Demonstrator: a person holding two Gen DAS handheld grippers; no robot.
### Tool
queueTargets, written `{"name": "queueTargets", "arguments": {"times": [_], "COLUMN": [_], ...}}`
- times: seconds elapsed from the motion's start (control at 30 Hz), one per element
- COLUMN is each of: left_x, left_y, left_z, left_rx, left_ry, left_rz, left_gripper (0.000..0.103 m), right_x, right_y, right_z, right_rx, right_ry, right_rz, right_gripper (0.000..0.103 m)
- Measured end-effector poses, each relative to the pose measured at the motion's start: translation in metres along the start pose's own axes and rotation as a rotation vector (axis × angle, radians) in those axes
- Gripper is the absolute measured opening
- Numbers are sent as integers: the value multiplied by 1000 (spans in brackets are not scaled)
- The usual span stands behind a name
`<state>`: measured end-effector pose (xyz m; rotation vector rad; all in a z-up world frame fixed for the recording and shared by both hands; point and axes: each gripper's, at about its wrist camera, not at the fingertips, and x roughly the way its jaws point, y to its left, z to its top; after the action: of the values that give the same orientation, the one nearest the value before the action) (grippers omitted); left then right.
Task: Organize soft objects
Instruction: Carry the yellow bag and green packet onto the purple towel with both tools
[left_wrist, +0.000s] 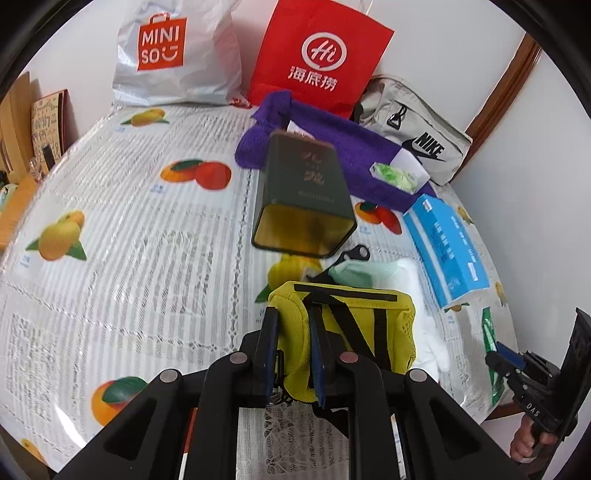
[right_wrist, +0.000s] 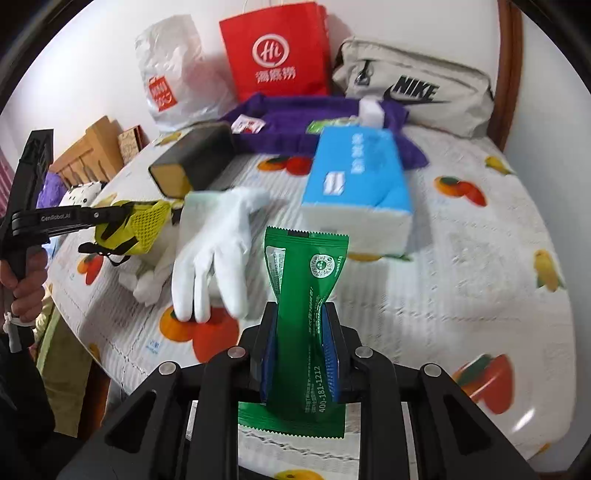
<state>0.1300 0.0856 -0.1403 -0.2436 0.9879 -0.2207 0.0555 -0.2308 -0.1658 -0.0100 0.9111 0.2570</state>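
Note:
My left gripper (left_wrist: 293, 325) is shut on a yellow mesh pouch (left_wrist: 351, 325) with black straps, held just above the table; it also shows in the right wrist view (right_wrist: 136, 230). My right gripper (right_wrist: 300, 317) is shut on a green sachet (right_wrist: 306, 295), pinched at its middle above the table. White gloves (right_wrist: 214, 254) lie between the two grippers. A blue tissue pack (right_wrist: 354, 184) lies behind the sachet. A purple towel (left_wrist: 332, 147) lies at the back.
A dark green tin (left_wrist: 303, 199) lies on its side mid-table. A Miniso bag (left_wrist: 173, 55), a red paper bag (left_wrist: 317, 55) and a Nike bag (left_wrist: 413, 133) stand along the back wall. The fruit-print tablecloth (left_wrist: 129, 240) covers the table. A small green packet (left_wrist: 395, 175) rests on the towel.

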Motion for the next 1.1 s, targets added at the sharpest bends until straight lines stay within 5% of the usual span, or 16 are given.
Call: {"name": "queueTargets", "arguments": {"times": [0.5,1.1], "left_x": [-22,-3], "left_y": [-16,-24], "left_z": [56,124], "left_rx": [4,21], "left_ry": [-65,-82], "left_rz": [17,44], "left_gripper": [16,16], "right_x": [-11,24], "right_y": [-15,-27], "right_z": [58,148], "right_rx": [15,-21], "right_ry": [-38,-69], "right_rz": [5,-7], "right_gripper": [23,24]}}
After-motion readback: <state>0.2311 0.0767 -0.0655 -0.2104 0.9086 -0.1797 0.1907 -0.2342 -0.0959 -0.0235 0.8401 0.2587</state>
